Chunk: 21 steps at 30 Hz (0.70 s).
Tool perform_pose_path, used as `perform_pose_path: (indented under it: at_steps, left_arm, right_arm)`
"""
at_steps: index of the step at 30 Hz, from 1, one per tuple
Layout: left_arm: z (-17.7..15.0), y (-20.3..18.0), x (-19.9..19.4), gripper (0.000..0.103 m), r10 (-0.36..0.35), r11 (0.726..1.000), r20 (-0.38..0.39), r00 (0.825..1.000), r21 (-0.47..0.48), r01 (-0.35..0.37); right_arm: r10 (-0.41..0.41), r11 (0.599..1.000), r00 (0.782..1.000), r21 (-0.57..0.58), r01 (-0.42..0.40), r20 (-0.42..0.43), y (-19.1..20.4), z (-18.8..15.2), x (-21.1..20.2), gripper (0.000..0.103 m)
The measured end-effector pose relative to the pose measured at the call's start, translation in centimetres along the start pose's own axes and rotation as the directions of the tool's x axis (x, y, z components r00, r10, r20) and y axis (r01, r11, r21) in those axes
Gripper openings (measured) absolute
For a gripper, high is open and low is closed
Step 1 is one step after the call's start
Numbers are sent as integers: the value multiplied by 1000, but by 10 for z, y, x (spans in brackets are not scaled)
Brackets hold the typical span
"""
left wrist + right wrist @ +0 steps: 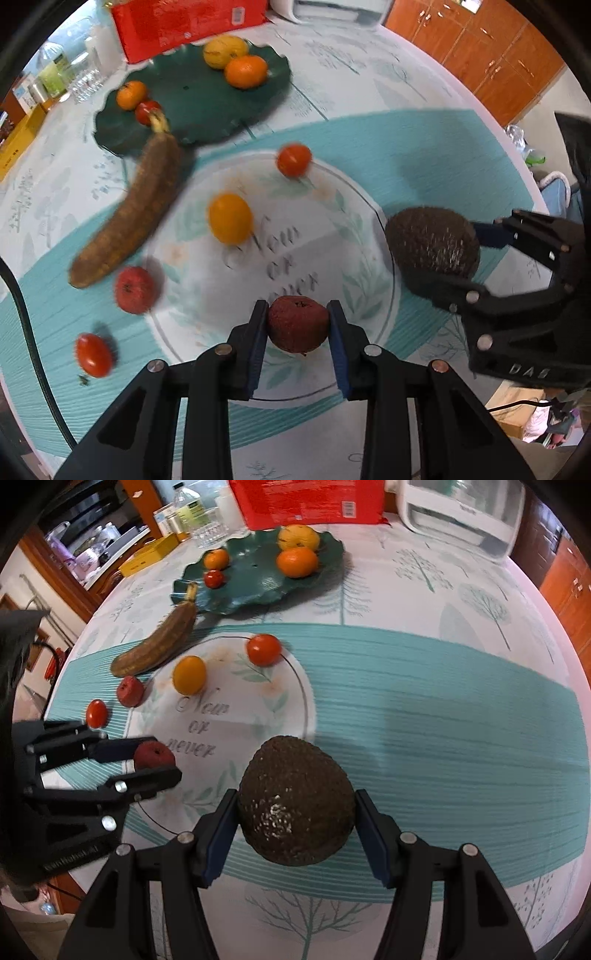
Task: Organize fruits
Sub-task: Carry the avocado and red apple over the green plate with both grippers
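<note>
In the left wrist view my left gripper (297, 306) is shut on a small dark red fruit (297, 328), its blue pads pressing both sides above the round "Now or never" mat (354, 229). My right gripper (295, 794) is shut on a dark bumpy avocado (295, 805) over the teal cloth. A green leaf-shaped plate (258, 583) at the back holds a yellow fruit, two oranges and a tomato. A brown banana (129, 218) lies with its stem on the plate's rim. Loose on the table are a tomato (293, 158), an orange-yellow fruit (229, 218), a red fruit (133, 290) and another tomato (94, 354).
A red box (306, 498) and a white appliance (461, 513) stand behind the plate. Bottles and glasses (188, 517) and a yellow box (147, 555) crowd the back left. A black cable (22, 302) runs along the left table edge. Wooden cabinets (480, 44) lie beyond the table.
</note>
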<state>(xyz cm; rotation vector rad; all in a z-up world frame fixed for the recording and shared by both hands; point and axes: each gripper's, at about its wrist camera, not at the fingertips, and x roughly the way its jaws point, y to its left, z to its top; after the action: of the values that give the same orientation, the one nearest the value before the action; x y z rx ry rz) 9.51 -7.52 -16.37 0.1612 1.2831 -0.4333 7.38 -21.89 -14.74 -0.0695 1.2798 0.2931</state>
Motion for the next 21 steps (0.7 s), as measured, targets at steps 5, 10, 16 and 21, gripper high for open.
perform_pose_path:
  at_steps: [5, 10, 16, 21]
  left_arm:
    - [22, 26, -31, 30, 39, 999, 58, 998, -24, -37]
    - [62, 45, -65, 30, 110, 993, 130, 985, -55, -103]
    - [112, 67, -94, 30, 173, 984, 193, 966, -82, -160]
    - [151, 86, -107, 30, 201, 976, 223, 954, -127, -176]
  right_arm:
    - [4, 998, 999, -68, -1, 45, 12, 26, -13, 61]
    - [10, 992, 993, -123, 5, 121, 23, 70, -33, 61]
    - [14, 984, 976, -175, 25, 216, 36, 130, -53, 62]
    - [17, 986, 963, -167, 29, 268, 40, 174, -58, 62]
